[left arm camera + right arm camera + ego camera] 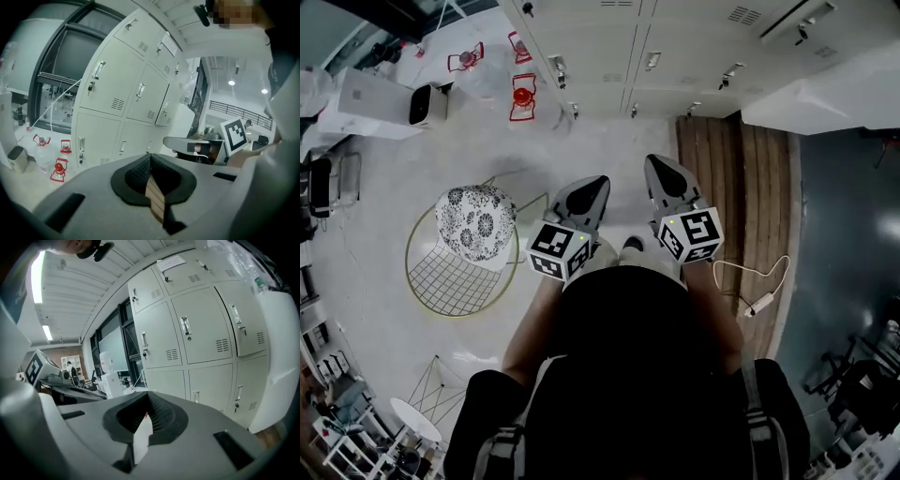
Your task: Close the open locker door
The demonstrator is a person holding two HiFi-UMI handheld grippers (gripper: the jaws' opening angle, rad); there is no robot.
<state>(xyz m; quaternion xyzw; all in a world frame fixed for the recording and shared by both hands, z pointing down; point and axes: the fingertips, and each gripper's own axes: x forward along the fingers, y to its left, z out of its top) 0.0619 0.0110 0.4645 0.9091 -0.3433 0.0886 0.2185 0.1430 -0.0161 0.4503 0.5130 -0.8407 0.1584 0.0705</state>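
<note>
Standing open, pale locker door (834, 94), jutting from grey lockers (600, 56).

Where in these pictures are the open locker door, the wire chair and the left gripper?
open locker door (834, 94), head view, its white face
wire chair (441, 277), head view, bare wire seat
left gripper (596, 187), head view, tips of its fingers

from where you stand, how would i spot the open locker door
Find the bank of pale lockers ahead. On its right side, near the wooden floor strip, the open door is the one panel jutting out from the row; its neighbours sit flush.
</note>
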